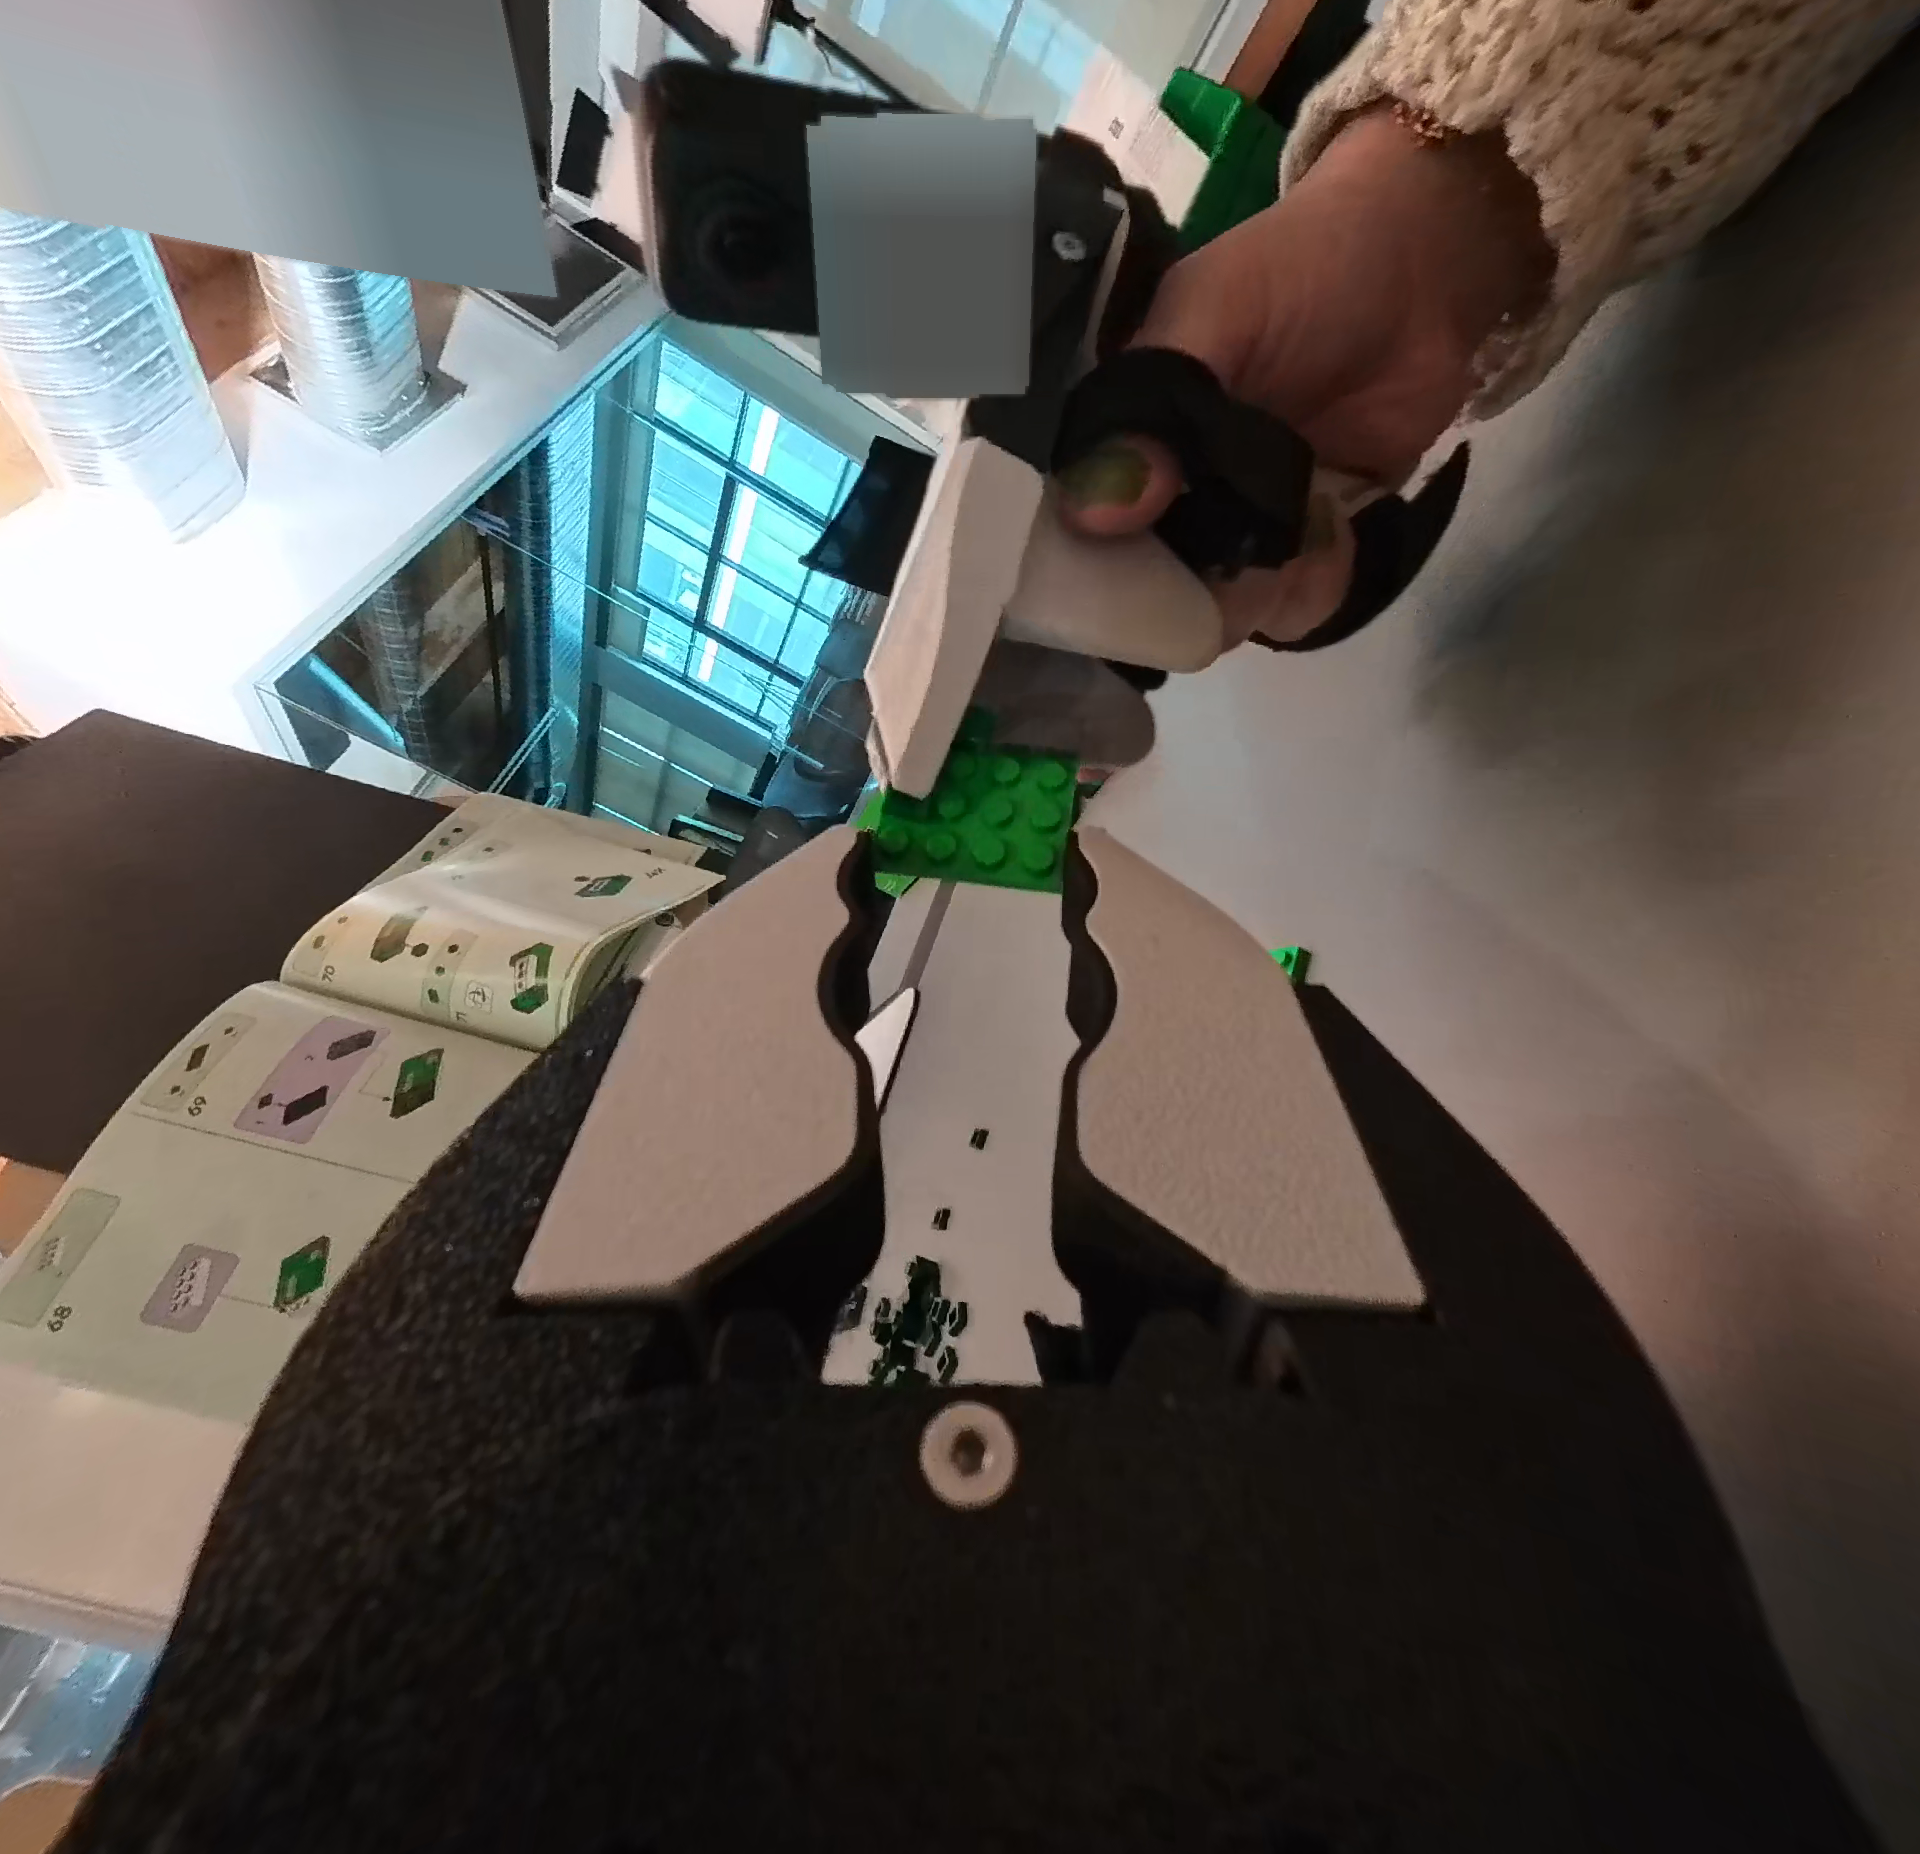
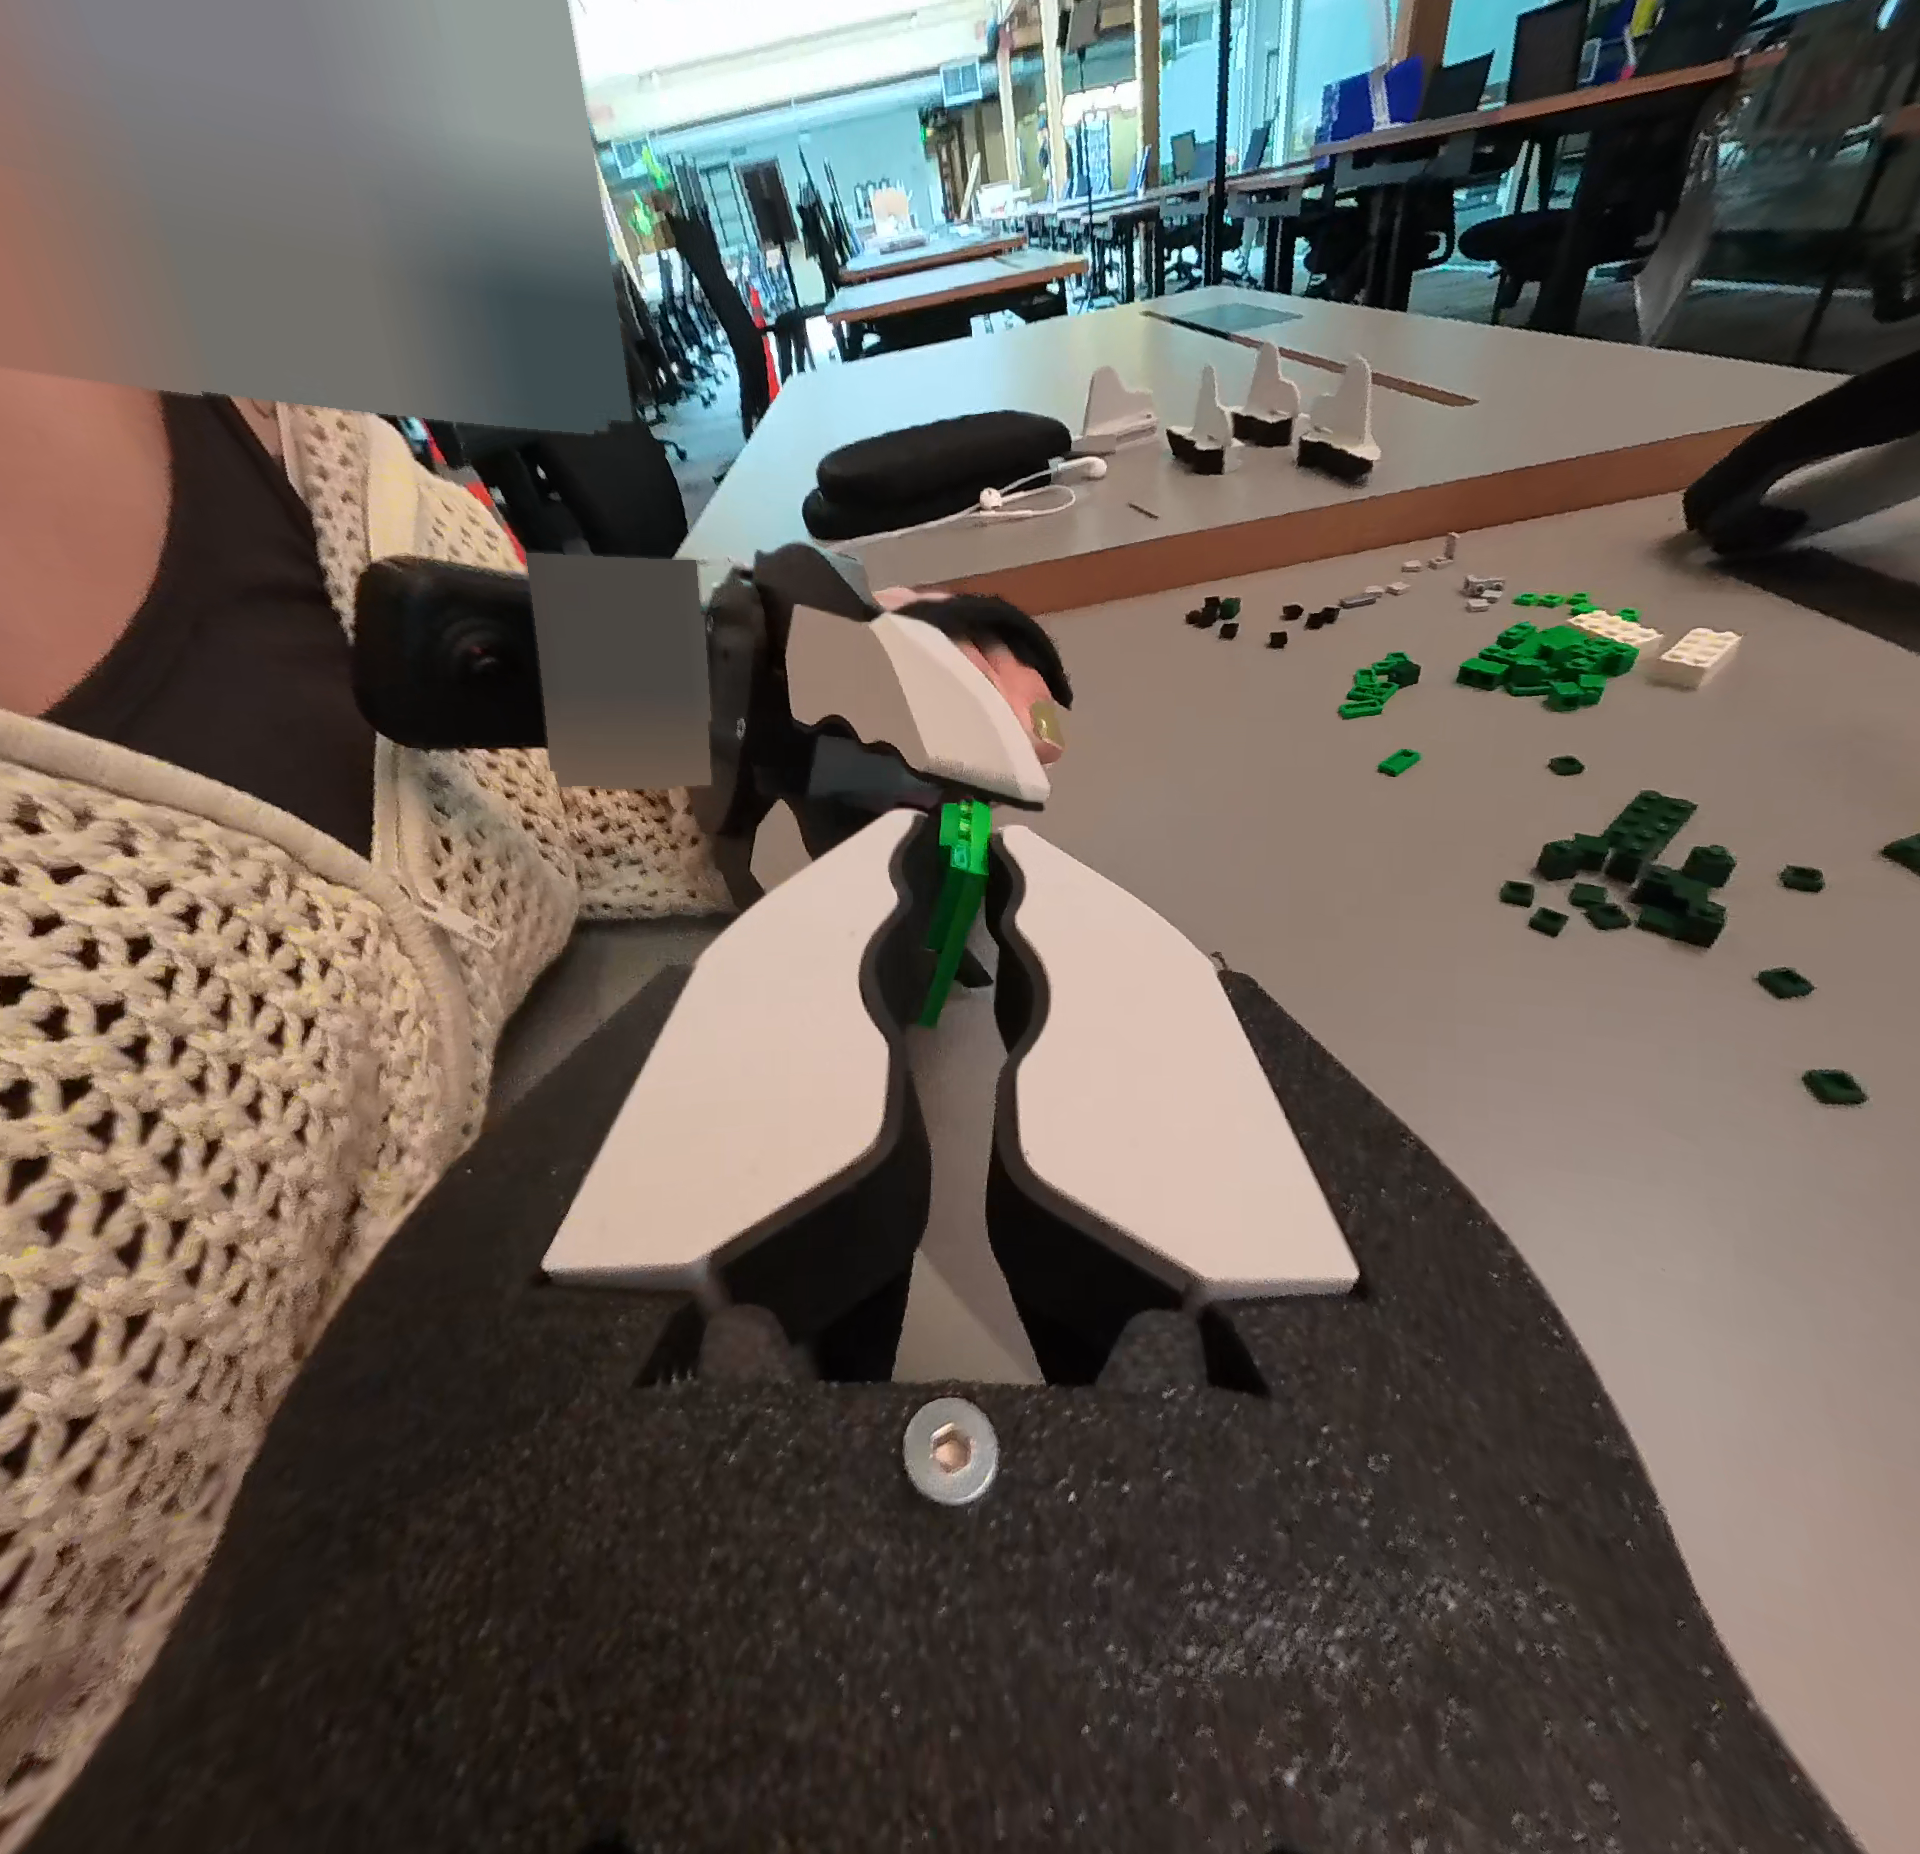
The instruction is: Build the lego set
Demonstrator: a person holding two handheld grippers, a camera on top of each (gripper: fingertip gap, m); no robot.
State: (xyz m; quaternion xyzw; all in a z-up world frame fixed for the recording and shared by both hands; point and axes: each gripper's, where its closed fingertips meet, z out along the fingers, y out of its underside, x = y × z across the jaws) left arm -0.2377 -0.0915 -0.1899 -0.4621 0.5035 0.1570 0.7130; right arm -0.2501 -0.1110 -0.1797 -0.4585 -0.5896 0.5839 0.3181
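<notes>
Pinching the bright green plate [image 1: 977, 817] from opposite edges above the table [image 2: 1351, 973], the left gripper [image 1: 966, 848] and right gripper [image 2: 961, 848] both clamp it. It looks light, stiff and smooth, so edge grips seem safest.

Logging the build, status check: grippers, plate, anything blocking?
Left gripper and right gripper both shut on green plate, held above the table. Loose bricks lie clear. Nothing blocking.
</notes>
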